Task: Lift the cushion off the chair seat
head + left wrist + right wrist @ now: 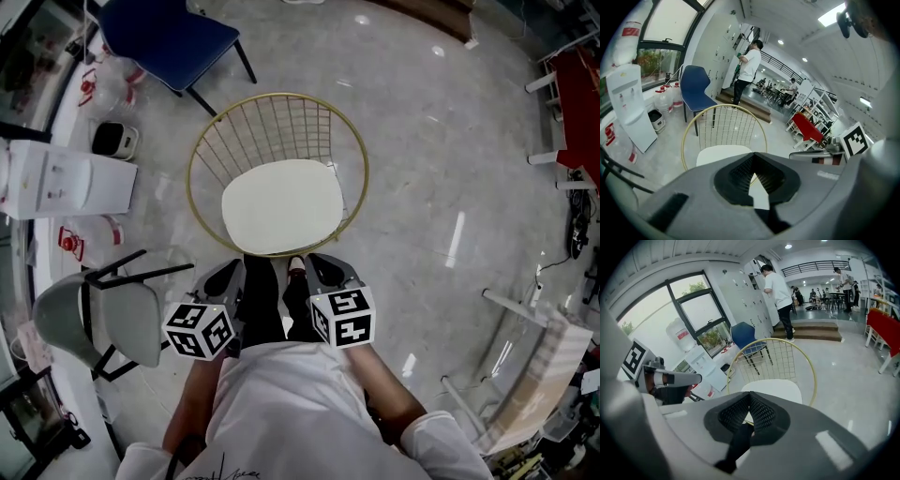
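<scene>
Items, left to right, head view unless noted.

1. Dispenser (56, 178): white, at the far left, with water jugs (89, 234) just beside it on the floor (441, 169). It also shows in the left gripper view (630, 103).
2. Grey chair (103, 319): dark legs, lower left, near the left tongs and apart from them.
3. Blue chair (169, 37): top left, behind the wire chair.
4. Left tongs (225, 274): tips together with nothing between them, as the left gripper view shows (753, 161). They point down toward the near rim of the wire chair and are not touching the cushion. Marker cube toward the person.
5. Wire chair (202, 150): round gold rim with a grid back, centre of the floor, facing the person.
6. Cushion (283, 206): cream with rounded corners, lying flat on the wire chair's seat inside the rim. It is ahead of both tongs and touched by neither. It is seen past the closed tips in the left gripper view (719, 153) and the right gripper view (780, 390).
7. Legs (267, 305): dark trousers, between the two tongs.
8. Right tongs (323, 267): tips together and empty, as the right gripper view shows (750, 397). They are near the chair's front rim, clear of the cushion.
9. Red desk (577, 84): white legs, far right edge.
10. Bystander (778, 291): white shirt, standing at the lockers beyond the blue chair, in the right gripper view.
</scene>
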A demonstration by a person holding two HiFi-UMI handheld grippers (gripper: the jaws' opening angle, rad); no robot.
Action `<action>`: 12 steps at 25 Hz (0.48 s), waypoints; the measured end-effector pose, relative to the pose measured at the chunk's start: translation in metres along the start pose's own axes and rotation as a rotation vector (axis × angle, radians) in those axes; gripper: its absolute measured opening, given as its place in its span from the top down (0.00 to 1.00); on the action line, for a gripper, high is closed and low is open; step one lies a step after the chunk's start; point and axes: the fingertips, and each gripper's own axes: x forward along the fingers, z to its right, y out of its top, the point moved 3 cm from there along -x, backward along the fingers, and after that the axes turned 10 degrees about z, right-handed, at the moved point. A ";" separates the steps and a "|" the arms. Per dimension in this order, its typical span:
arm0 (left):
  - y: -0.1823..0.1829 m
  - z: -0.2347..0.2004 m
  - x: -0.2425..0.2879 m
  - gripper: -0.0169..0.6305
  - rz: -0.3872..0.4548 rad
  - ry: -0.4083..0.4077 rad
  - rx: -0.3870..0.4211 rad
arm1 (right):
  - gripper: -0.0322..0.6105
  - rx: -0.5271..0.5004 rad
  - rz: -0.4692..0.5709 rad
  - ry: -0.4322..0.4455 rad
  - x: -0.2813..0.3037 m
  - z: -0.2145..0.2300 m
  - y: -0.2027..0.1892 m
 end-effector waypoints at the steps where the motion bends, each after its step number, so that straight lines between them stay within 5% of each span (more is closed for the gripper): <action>1: 0.000 -0.004 0.002 0.97 -0.007 -0.001 -0.005 | 0.94 0.000 -0.008 -0.006 0.005 0.000 -0.001; 12: -0.011 -0.049 0.037 0.97 -0.093 -0.011 -0.064 | 0.94 0.079 -0.053 -0.091 0.056 0.015 0.000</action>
